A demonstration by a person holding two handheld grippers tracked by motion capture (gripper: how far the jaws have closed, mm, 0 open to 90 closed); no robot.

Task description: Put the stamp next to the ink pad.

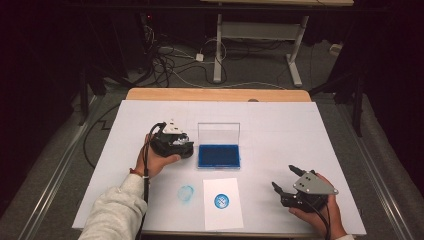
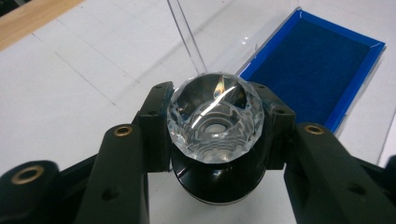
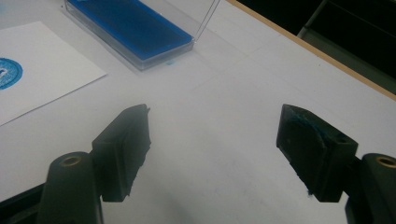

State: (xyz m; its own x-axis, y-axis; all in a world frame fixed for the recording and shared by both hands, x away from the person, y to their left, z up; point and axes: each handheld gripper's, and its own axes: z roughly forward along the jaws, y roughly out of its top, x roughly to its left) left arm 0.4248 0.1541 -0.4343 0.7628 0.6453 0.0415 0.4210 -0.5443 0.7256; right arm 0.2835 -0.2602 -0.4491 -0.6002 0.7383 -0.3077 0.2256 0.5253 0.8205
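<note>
Two grippers — left gripper (image 2: 215, 122) jaws clamp the crystal-knobbed stamp (image 2: 215, 119), right gripper (image 3: 212, 154) jaws gape empty.

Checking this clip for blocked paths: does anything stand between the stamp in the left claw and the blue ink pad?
Nothing visible does. The left claw grips the clear-topped stamp just left of the blue ink pad. The pad's clear lid stands upright at its far edge, off the path. The white paper lies nearer the person.
</note>
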